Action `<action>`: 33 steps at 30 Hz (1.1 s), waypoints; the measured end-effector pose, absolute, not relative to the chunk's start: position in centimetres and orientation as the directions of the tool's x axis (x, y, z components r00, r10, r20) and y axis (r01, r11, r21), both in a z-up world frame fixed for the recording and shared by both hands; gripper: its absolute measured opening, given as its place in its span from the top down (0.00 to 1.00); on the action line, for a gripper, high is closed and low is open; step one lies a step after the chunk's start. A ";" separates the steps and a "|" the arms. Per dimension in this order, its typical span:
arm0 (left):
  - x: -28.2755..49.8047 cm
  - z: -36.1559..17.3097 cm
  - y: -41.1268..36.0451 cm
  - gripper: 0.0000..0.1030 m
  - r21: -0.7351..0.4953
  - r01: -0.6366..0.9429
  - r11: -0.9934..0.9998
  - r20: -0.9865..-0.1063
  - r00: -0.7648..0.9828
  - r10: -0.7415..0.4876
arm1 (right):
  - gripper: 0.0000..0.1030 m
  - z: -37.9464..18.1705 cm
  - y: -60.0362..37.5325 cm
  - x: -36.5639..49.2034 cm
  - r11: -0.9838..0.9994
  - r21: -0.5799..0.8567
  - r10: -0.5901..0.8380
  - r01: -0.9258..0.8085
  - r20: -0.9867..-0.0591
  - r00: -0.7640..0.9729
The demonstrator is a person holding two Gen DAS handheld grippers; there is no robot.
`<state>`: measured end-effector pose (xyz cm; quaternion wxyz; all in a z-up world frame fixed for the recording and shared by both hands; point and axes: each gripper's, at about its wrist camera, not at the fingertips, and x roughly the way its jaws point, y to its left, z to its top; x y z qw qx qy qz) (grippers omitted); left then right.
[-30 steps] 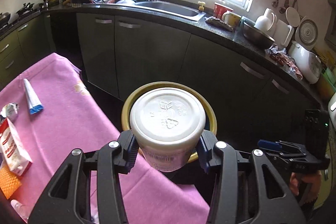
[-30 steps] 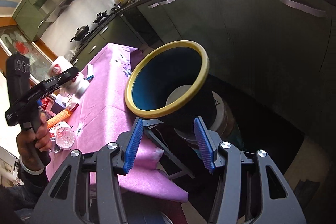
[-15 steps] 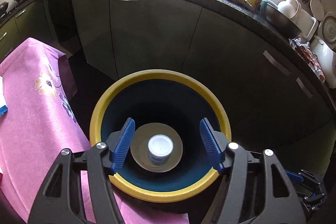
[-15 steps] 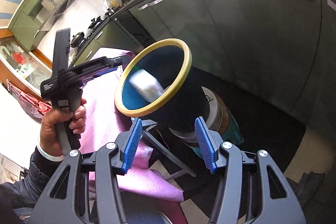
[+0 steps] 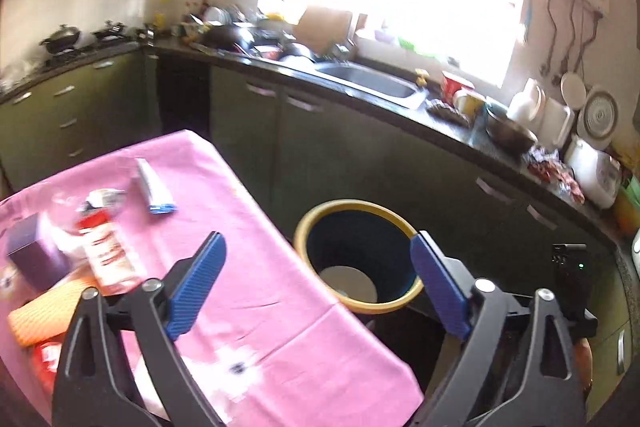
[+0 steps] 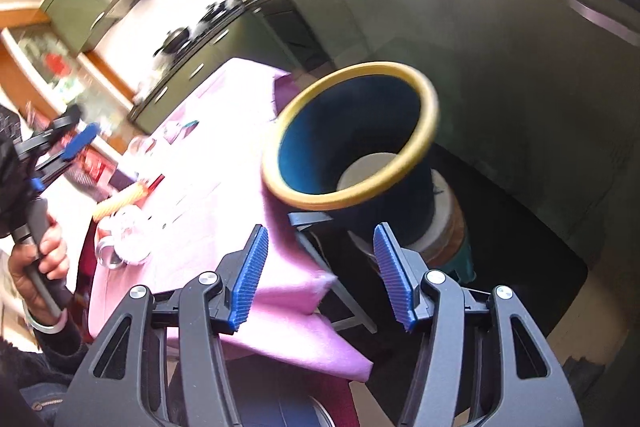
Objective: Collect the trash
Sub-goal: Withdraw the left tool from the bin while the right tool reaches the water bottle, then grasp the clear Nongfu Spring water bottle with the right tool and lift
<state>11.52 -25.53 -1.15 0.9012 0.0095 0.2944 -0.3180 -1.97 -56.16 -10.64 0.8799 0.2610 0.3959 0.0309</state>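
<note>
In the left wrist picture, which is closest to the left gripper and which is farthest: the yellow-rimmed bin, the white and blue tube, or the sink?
1. Bin: nearest the left gripper, off the table's edge, between its opening, empty fingers.
2. Tube: farther, left, on the pink cloth.
3. Sink: farthest, in the counter under the window.

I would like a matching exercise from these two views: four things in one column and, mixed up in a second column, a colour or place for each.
Things:
1. bin rim
2. tablecloth
3. tube
4. sink

Colour or place:
A. pink
B. set into the dark counter under the window
C. yellow
D. lying on the table, white with a blue end

Pairs: 1-C, 2-A, 3-D, 4-B
</note>
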 end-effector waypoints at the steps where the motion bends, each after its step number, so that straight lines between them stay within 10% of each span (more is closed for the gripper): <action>1: 11.0 -0.8 -23.5 0.10 -0.168 0.556 0.814 -0.525 0.648 -0.551 | 0.44 -10.4 -55.5 -1.5 0.869 0.478 0.273 0.131 -0.681 0.679; 19: 5.1 -2.5 -4.1 0.07 -0.145 0.203 0.968 -0.553 0.795 -0.249 | 0.36 -5.4 -33.5 9.0 0.768 0.304 0.548 -0.563 -0.767 0.334; 33: 4.0 -3.7 -1.5 0.07 -0.166 0.147 0.975 -0.562 0.798 -0.216 | 0.25 -9.2 -20.4 17.8 0.640 0.158 0.224 -0.752 -0.975 -0.014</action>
